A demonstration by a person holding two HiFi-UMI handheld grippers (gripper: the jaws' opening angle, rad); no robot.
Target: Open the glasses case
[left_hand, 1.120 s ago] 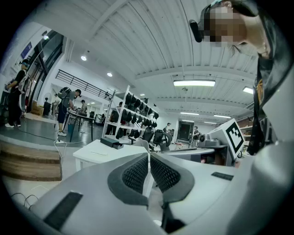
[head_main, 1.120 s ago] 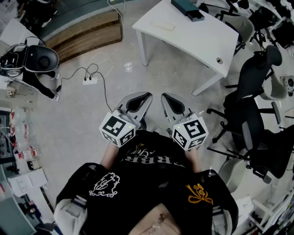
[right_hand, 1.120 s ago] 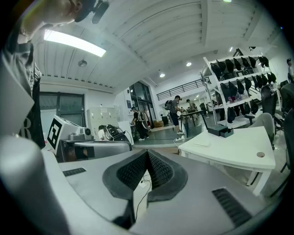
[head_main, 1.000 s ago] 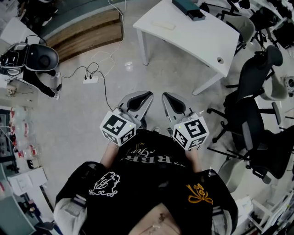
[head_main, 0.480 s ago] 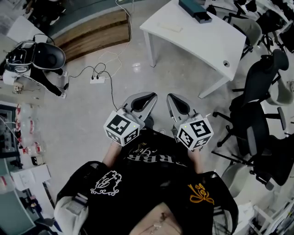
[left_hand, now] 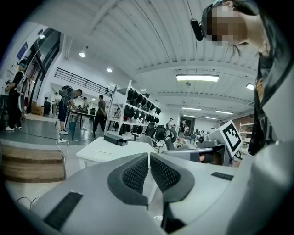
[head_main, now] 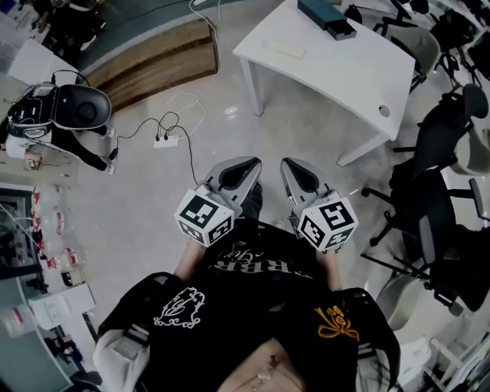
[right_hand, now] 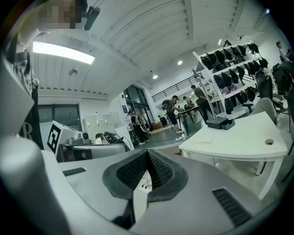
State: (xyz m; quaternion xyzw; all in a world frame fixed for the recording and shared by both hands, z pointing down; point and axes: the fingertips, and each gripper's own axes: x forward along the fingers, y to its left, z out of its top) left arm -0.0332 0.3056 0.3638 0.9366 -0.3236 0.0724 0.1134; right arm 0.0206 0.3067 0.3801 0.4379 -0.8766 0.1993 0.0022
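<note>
You hold both claws close in front of your chest, side by side and a little apart, each pointing almost level toward the white table (head_main: pixel 337 73). The left claw (head_main: pixel 251 162) is clenched, its ribbed pads pressed together with nothing between them; the right claw (head_main: pixel 286 164) is clenched on nothing as well. Their marker cubes face up at you, the left cube (head_main: pixel 204 217) and the right cube (head_main: pixel 327 222) just above your dark shirt. A dark oblong case (head_main: pixel 325 17) lies at the table's far edge, well apart from both claws, with a pale flat strip (head_main: pixel 285 49) on the table nearer to you. Bare floor separates the claws from the table's near legs. Black office chairs (head_main: pixel 436 145) crowd the table's right side. To the table's left, a power strip (head_main: pixel 167 141) with cables lies on the floor, and a wooden step (head_main: pixel 153 65) runs beyond it.
</note>
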